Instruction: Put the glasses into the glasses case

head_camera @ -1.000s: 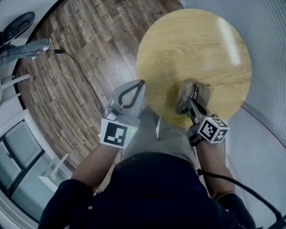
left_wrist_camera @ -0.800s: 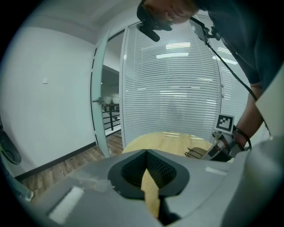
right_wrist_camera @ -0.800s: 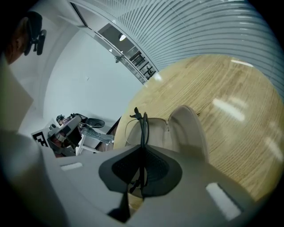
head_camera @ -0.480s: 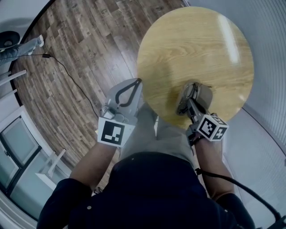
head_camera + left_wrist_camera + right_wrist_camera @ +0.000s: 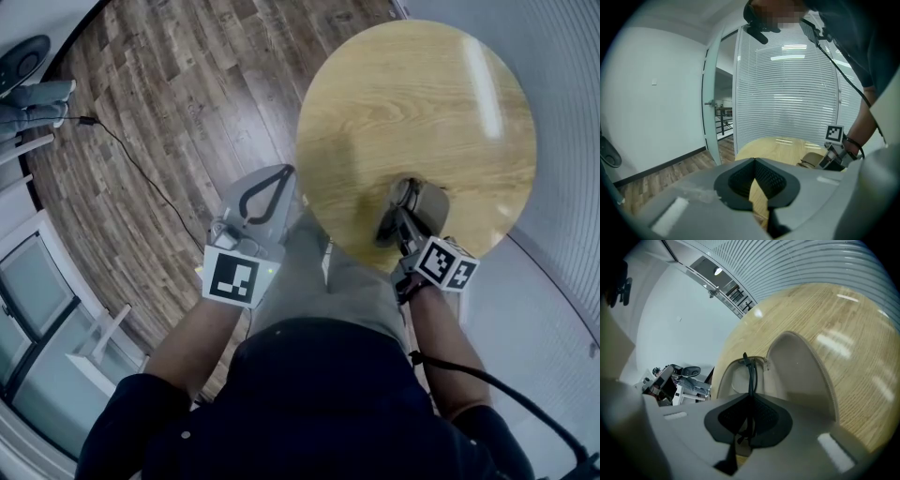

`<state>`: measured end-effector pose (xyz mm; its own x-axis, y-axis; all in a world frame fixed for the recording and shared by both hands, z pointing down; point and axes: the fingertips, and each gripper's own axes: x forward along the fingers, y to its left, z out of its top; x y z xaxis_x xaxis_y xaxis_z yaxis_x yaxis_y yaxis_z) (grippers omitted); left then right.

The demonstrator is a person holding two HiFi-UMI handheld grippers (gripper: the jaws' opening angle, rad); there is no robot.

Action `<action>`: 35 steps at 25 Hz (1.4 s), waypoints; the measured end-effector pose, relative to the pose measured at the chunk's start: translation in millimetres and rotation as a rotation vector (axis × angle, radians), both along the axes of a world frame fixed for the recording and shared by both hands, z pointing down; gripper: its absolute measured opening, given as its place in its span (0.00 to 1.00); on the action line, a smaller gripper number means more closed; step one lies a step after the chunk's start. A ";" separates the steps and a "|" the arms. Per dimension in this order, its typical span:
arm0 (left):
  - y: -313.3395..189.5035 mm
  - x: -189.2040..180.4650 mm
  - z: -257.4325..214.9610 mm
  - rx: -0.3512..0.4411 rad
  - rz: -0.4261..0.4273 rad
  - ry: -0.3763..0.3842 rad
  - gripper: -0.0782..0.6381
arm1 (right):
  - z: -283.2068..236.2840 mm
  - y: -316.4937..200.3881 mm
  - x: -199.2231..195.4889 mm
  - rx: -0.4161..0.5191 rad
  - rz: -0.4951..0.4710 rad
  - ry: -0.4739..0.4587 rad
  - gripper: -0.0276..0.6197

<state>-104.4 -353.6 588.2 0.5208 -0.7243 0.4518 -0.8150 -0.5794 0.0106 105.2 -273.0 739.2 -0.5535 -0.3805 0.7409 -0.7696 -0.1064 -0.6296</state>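
An open beige glasses case [image 5: 424,202] lies near the front edge of the round wooden table [image 5: 422,103]. In the right gripper view its raised lid [image 5: 801,376] stands to the right of the lower shell [image 5: 733,380]. My right gripper [image 5: 396,225] [image 5: 751,397] is shut on thin black glasses [image 5: 751,373], which reach from the jaws down into the lower shell. My left gripper [image 5: 286,176] [image 5: 754,161] hangs left of the table over the floor, its tips together and nothing in them. From it the case [image 5: 814,159] shows at the far right.
A black cable [image 5: 141,164] runs over the wooden floor [image 5: 187,84] at left. A person's shoes [image 5: 37,94] and white frames [image 5: 103,342] are at the far left. A wall of blinds [image 5: 562,141] curves behind the table at right.
My right gripper has sunk a little toward the case with the glasses still held. My left gripper has drifted slightly lower, still beside the table.
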 end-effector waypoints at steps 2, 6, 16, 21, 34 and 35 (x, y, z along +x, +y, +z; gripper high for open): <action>1.5 -1.8 -0.4 0.003 -0.006 0.002 0.12 | 1.5 0.5 -1.0 -0.008 0.000 -0.003 0.08; 3.4 -2.6 -5.1 0.005 -0.011 0.002 0.12 | -0.9 0.0 -0.9 -0.014 0.000 -0.010 0.08; 5.9 0.9 -33.3 0.048 -0.001 0.015 0.12 | -25.5 0.2 -5.3 0.048 -0.052 0.002 0.37; 19.2 8.9 -60.4 0.100 0.010 0.028 0.12 | -45.3 9.9 -1.7 0.086 -0.059 0.010 0.47; 39.1 32.8 -146.3 0.236 0.054 0.058 0.12 | -121.2 23.1 28.0 0.238 -0.002 0.018 0.50; 39.8 33.4 -151.6 0.230 0.046 0.078 0.12 | -127.9 23.9 30.8 0.250 0.007 0.019 0.50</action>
